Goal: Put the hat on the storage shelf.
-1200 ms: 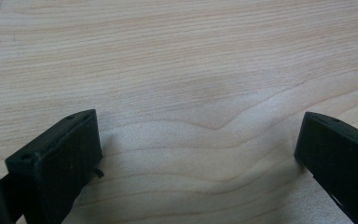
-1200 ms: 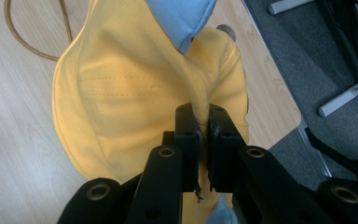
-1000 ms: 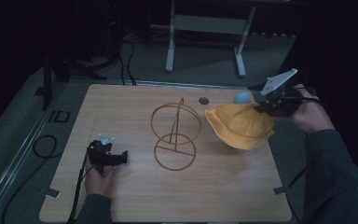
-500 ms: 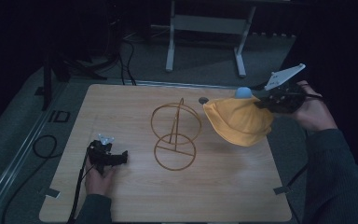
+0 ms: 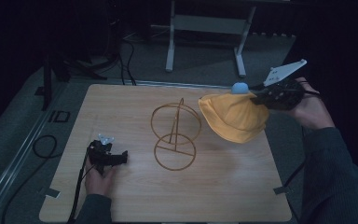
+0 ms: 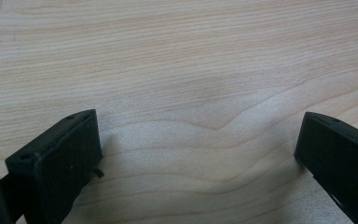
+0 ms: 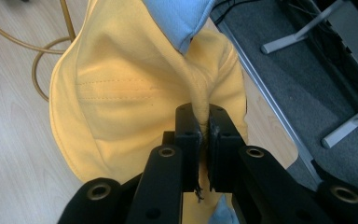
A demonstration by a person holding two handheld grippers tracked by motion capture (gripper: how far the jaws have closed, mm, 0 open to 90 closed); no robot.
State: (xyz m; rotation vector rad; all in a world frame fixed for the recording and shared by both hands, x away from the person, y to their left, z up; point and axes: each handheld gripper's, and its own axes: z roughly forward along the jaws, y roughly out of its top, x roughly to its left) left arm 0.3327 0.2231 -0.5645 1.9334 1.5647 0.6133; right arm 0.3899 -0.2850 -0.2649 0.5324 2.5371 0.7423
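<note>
Two grippers | right gripper: jaws pinched on hat brim, hat hanging clear of table, likely bound for wire stand to its left | left gripper: jaws wide apart, empty, parked on table.

Left gripper sits low over the wooden tabletop, its two black jaws spread wide, one at the bottom left corner, the other at the bottom right edge. Between them lies bare pale wood, grain running across in long wavy lines. A faint shadow falls beside the left jaw. Nothing is gripped
</note>
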